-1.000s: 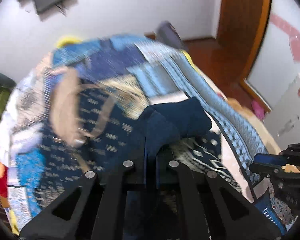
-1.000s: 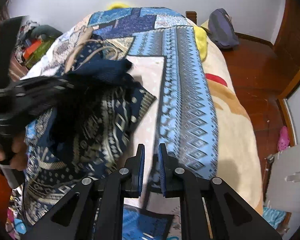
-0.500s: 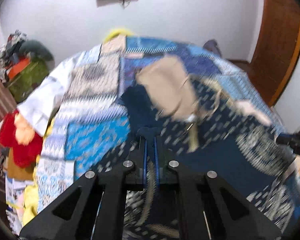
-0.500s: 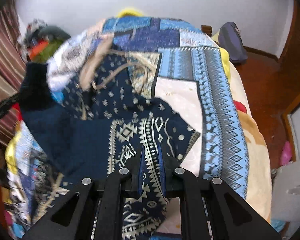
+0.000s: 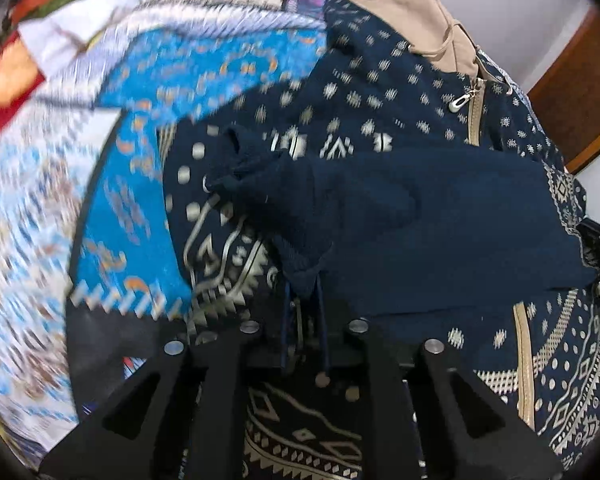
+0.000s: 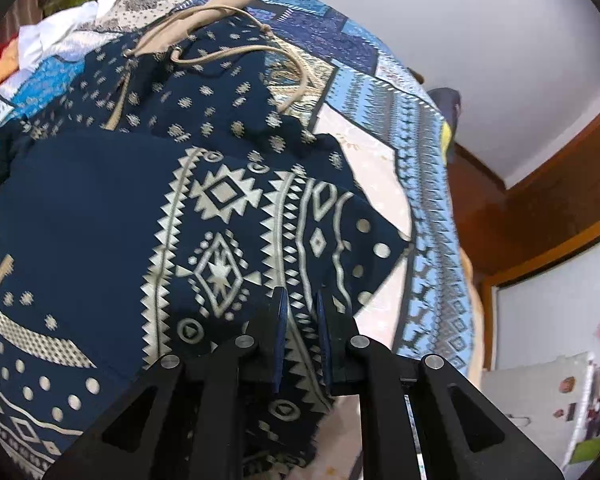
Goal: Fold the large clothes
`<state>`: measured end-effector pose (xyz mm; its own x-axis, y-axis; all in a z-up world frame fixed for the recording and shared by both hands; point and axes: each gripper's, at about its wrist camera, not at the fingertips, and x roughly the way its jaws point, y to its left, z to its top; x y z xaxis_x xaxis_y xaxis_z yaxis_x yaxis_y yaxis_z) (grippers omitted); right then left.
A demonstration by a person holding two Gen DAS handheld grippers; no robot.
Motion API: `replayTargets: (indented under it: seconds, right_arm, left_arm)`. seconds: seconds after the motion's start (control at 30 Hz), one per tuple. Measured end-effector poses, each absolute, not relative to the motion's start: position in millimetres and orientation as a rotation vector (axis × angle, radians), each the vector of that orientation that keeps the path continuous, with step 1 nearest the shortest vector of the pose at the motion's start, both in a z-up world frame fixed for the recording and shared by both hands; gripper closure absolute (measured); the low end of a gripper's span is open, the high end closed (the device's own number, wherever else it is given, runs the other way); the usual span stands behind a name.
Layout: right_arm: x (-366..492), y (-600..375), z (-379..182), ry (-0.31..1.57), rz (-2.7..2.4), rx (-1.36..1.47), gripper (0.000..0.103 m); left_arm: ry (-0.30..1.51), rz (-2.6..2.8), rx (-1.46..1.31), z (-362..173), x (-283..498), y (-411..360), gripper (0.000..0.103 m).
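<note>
A navy hoodie [image 5: 380,92] with a pale geometric print, tan hood lining [image 5: 400,16] and a zip lies spread on the bed. Its plain navy sleeve [image 5: 440,216] is folded across the body. My left gripper [image 5: 303,300] points down at the sleeve's cuff [image 5: 300,276]. Its jaws are opening, and the cuff still sits pinched between the pad tips. My right gripper [image 6: 300,312] is shut on the printed edge of the hoodie [image 6: 220,200] near the bed's right side. The tan drawstring [image 6: 236,54] trails by the hood.
A blue patchwork bedspread [image 5: 140,200] covers the bed [image 6: 380,92]. Red and white clothes [image 5: 4,80] are piled at the far left. Beyond the right bed edge are a wooden floor and door frame [image 6: 540,208], a white cabinet [image 6: 540,392] and a grey bag [image 6: 448,100].
My left gripper swung across and sank towards the bed, laying the navy sleeve over the hoodie body; its jaw gap looks slightly wider. My right gripper dropped lower with the printed edge.
</note>
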<state>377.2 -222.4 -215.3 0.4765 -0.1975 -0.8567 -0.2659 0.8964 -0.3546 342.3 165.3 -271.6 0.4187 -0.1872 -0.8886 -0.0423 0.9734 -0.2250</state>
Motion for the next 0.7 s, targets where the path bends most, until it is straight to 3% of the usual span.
replayTargets:
  seconds: [0.13,0.23,0.33,0.4,0.47,0.57,0.7]
  right_arm:
    - [374,-234,-215,1.101,-0.004,-0.478,0.093]
    - [371,-248,-217,1.128,-0.012,-0.434,0.093]
    - [367,-259,-217,1.134,0.005,-0.375,0.093]
    - [364,-264,-216,1.138,0.013,-0.345,0.093]
    - [364,-268,-215,1.142,0.022,-0.313,0.093]
    - [367,-275,-210,1.169,0.049,-0.249,0.093]
    - [371,-288,-191,1.165,0.091,-0.147,0.093]
  left_arm:
    - [1.124,-0.085,-0.273,-269,334,175,0.072]
    - [1.107,-0.071,-0.341,-263,336,189,0.046]
    - [1.106,-0.020,-0.439,-264,349,207,0.045]
    - [1.128,0.011,-0.457,-267,359,214,0.052]
    - [1.173,0.043,-0.434,-274,370,212,0.083]
    - [1.182,0.068,-0.409,-272,375,209,0.091]
    - [1.119,0.098,-0.361,-241,372,206,0.093]
